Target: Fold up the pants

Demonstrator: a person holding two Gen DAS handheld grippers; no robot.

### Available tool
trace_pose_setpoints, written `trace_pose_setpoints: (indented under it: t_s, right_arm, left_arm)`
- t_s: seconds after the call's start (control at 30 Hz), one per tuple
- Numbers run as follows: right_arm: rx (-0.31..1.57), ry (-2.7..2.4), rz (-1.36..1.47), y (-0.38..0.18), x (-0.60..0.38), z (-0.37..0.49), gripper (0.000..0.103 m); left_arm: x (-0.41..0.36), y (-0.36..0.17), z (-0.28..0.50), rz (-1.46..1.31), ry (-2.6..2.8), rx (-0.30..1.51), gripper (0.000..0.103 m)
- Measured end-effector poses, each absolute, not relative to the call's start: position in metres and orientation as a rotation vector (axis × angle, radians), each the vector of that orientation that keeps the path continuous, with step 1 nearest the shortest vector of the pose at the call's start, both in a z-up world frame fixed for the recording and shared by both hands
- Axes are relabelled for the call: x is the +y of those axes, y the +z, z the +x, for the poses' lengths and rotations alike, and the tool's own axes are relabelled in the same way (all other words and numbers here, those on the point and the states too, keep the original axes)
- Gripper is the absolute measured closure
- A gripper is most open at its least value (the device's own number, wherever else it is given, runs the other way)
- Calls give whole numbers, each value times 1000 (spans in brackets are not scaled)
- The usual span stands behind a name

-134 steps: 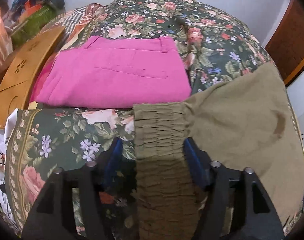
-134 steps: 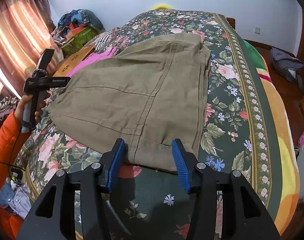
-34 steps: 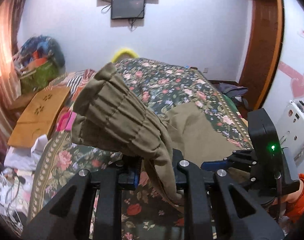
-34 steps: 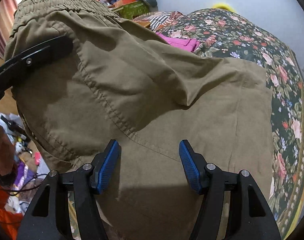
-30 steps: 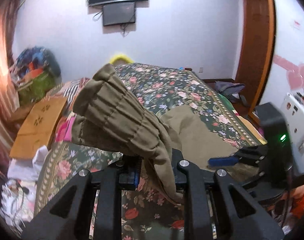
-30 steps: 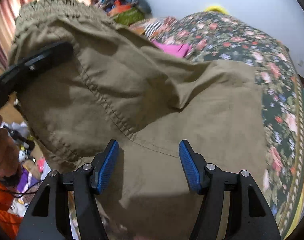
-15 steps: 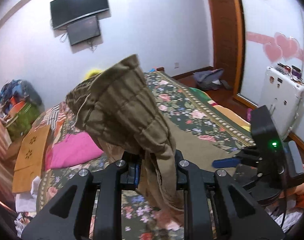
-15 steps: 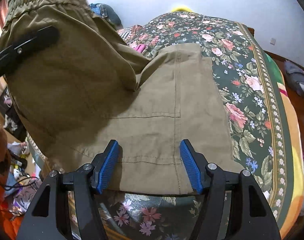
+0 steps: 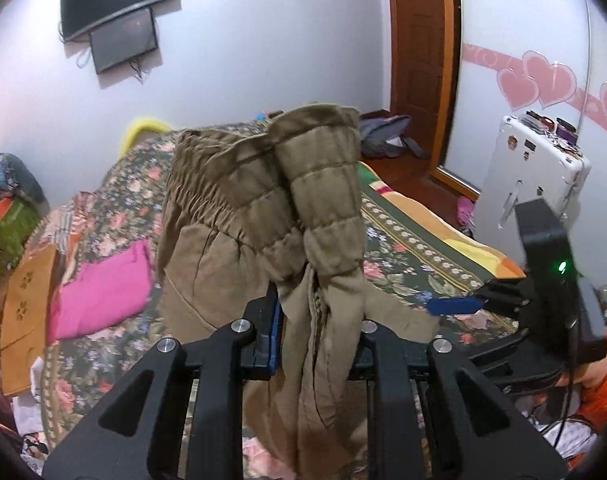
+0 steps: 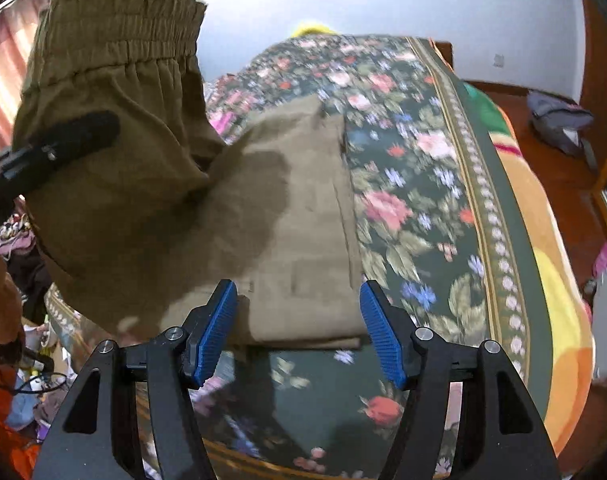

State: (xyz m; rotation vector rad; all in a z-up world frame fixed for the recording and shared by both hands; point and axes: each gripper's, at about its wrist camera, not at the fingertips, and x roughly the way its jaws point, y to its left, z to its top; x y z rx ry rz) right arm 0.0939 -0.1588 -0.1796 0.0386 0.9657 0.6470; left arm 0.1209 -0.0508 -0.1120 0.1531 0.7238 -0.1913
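The olive-brown pants (image 9: 263, 208) hang from my left gripper (image 9: 315, 332), which is shut on the elastic waistband and holds it high above the bed. In the right wrist view the lifted waistband (image 10: 115, 80) is at upper left with the left gripper (image 10: 51, 152) on it, while the lower part of the pants (image 10: 299, 216) lies flat on the floral bedspread (image 10: 423, 184). My right gripper (image 10: 299, 332) is open and empty, its blue pads either side of the pants' near folded edge. It also shows in the left wrist view (image 9: 459, 304) at right.
Folded pink pants (image 9: 103, 284) lie on the bed's far left beside a wooden board (image 9: 27, 300). A white case (image 9: 531, 172) stands right of the bed. A dark bag (image 10: 559, 120) lies on the floor by the door. Clutter fills the left floor.
My left gripper took hold of the waistband, lifted it off the bed and carried it higher and to the right. My right gripper stayed open and drew back to the pants' near edge.
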Motion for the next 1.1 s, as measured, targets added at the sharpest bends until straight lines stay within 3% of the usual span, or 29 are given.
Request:
trace_pose_setpoints:
  t_s: [0.43, 0.67, 1.1]
  right_arm:
    - [959, 612, 76, -182, -181, 90, 42]
    - [974, 592, 98, -186, -190, 91, 42]
    - [971, 598, 92, -181, -189, 89, 42]
  left_arm:
    - [-85, -173, 151, 120, -314, 965, 82]
    - [-87, -161, 138, 67, -368, 976, 52]
    - [-20, -108, 155, 23, -215, 831, 40]
